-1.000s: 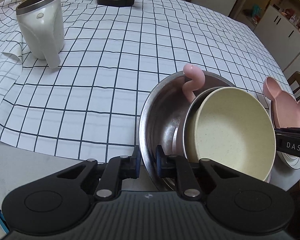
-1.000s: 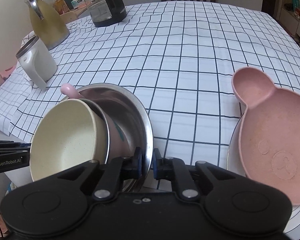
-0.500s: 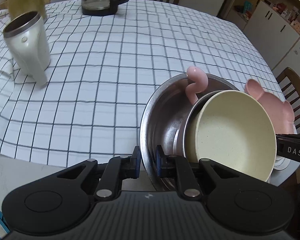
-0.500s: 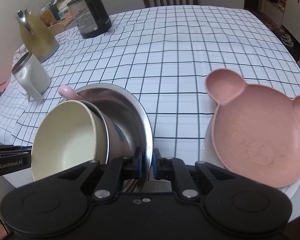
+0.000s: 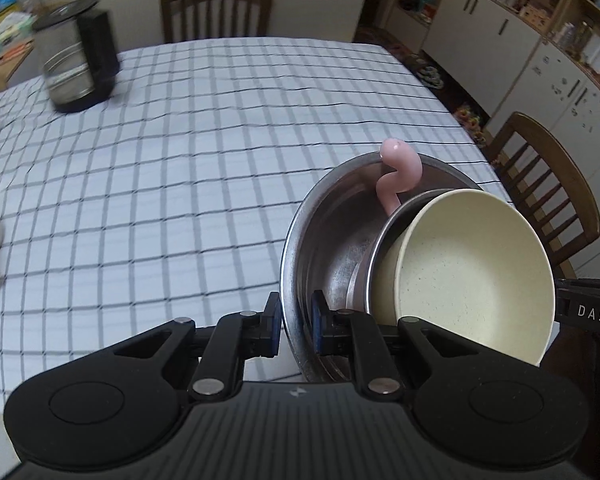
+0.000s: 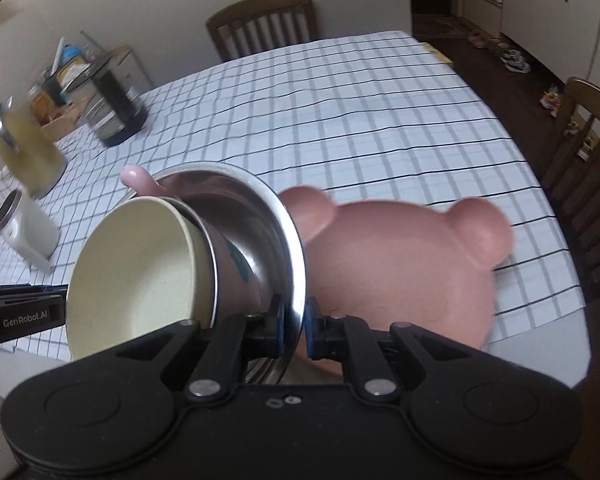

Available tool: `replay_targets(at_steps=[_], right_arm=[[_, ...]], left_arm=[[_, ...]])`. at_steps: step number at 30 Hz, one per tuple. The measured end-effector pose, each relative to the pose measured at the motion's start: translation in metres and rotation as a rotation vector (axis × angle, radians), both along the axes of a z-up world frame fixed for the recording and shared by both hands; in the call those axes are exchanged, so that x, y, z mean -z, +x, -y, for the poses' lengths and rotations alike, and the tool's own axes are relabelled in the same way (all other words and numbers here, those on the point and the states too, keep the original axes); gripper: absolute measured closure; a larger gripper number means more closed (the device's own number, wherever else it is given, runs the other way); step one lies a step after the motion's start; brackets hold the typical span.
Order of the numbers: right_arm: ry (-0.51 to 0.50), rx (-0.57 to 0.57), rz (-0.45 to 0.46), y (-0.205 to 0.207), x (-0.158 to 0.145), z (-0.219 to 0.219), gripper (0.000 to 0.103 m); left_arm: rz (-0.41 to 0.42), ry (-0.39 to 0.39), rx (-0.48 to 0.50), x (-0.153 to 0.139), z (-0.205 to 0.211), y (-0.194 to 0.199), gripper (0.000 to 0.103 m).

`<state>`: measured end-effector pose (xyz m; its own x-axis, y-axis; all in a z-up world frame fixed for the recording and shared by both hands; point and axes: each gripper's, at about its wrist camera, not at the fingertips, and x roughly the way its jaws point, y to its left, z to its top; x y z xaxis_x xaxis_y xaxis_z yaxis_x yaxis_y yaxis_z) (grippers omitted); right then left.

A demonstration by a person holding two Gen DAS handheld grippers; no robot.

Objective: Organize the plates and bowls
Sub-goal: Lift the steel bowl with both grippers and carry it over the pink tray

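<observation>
While both grippers' fingers (image 5: pixel 294 326) (image 6: pixel 293 326) clamp its rim, the steel bowl (image 5: pixel 332 232) holds a nested cream bowl (image 5: pixel 476 276).

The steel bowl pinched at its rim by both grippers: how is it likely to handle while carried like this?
The steel bowl looks thin-walled and rigid, so probably light, though the nested cream bowl and pink cup add load. Its polished rim may slip between the left gripper and right gripper. Tilted steeply, the inner bowls could slide out.
</observation>
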<state>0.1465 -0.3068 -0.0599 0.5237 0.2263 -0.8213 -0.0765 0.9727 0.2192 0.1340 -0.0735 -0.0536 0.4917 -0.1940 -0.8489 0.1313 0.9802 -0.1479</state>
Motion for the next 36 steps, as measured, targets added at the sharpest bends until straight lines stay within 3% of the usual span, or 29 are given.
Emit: replay_targets(at_steps=[7, 15, 21, 23, 27, 36], right_arm=[[0.022, 0.093, -0.016, 0.009, 0.001, 0.066, 0.092], [0.028, 0.139, -0.053, 0.019, 0.020, 0.109, 0.092], [0.032, 0.140, -0.090, 0.020, 0.035, 0.123, 0.092], [0.035, 0.135, -0.099, 0.020, 0.038, 0.124, 0.092], [0.048, 0.112, -0.092, 0.020, 0.037, 0.119, 0.094], [0.091, 0.147, -0.114, 0.027, 0.050, 0.130, 0.093]], left_arm=[[0.023, 0.040, 0.082, 0.001, 0.069, 0.031, 0.089], [-0.019, 0.061, 0.118, 0.021, 0.108, 0.052, 0.089], [-0.047, 0.086, 0.124, 0.036, 0.117, 0.054, 0.089], [-0.051, 0.021, 0.157, 0.036, 0.118, 0.052, 0.100], [0.023, 0.116, 0.193, 0.028, 0.137, 0.046, 0.103], [-0.050, 0.042, 0.156, 0.038, 0.122, 0.054, 0.103]])
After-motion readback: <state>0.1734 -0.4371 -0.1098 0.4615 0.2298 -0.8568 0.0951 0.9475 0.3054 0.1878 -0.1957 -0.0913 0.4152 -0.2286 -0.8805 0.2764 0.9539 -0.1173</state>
